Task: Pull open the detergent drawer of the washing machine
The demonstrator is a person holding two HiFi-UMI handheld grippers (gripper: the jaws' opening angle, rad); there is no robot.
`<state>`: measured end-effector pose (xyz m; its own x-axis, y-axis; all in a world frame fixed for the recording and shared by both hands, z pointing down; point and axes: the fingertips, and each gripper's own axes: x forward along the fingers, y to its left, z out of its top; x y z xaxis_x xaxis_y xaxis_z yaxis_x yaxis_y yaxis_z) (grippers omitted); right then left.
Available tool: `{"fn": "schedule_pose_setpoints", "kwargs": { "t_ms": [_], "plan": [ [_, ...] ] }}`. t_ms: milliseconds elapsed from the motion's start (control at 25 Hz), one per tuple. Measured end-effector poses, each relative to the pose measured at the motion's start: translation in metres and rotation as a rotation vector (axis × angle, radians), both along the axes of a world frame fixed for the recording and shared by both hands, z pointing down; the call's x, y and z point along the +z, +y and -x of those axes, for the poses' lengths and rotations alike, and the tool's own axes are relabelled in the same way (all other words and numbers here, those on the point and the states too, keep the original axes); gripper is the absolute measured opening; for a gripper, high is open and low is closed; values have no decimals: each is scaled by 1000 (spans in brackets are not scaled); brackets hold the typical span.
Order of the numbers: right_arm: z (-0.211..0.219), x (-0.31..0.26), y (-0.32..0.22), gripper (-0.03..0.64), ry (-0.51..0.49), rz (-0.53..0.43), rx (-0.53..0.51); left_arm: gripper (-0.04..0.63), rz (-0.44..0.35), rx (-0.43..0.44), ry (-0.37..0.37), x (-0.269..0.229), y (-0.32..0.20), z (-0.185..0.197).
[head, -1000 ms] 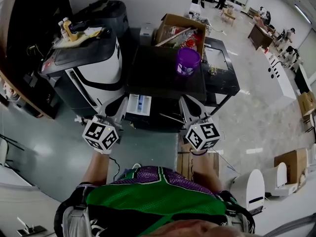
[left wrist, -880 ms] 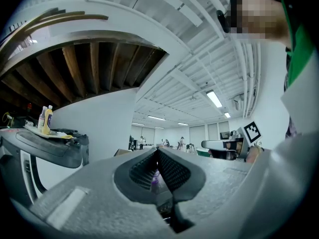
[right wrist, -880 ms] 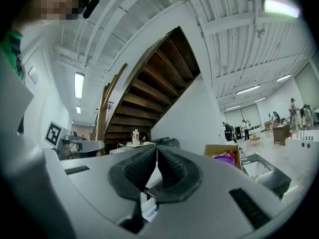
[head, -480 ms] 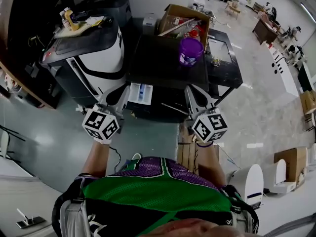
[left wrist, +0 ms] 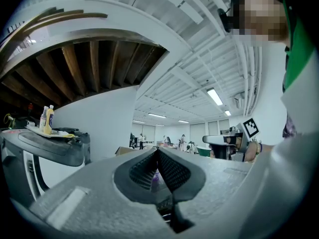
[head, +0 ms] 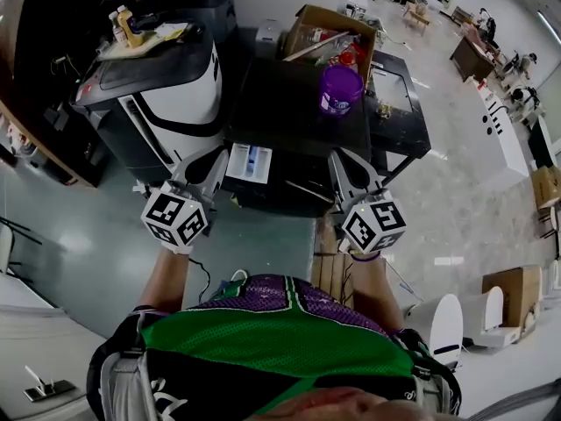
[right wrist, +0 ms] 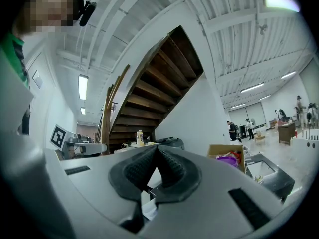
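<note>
both jaws are closed tip to tip, with nothing between them. i keep the left gripper point(left wrist: 158, 151) and right gripper point(right wrist: 156, 149) before the black washing machine point(head: 298, 112). its white detergent drawer point(head: 249, 163) sticks out, at 3 o'clock from the left jaws.

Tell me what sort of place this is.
Probably a large workshop or test hall, not a home: the washing machine stands free on a bare shiny floor beside a full cardboard box, an open staircase rises nearby, and people stand at far tables.
</note>
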<state>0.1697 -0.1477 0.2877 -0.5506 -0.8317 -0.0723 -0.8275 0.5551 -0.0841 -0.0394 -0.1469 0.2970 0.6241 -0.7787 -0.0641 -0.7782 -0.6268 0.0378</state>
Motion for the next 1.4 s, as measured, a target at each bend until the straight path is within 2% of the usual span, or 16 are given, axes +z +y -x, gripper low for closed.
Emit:
{"fn": "schedule_pose_setpoints", "kwargs": {
  "t_ms": [520,840,1120,1400],
  "plan": [
    [-9,6,1,3,1,2,36,17,2,25,9,4,1,-7],
    [-10,7,0,2,58,-32,86,17,-5,28,6,5,-3,-9],
    [-13,10,0,2,43,-20,98,17,11,12,-3,16,-6,-6],
    [-17,10,-4,2,24,-15,107,17,16,7,18,17,-8,-5]
  ]
}}
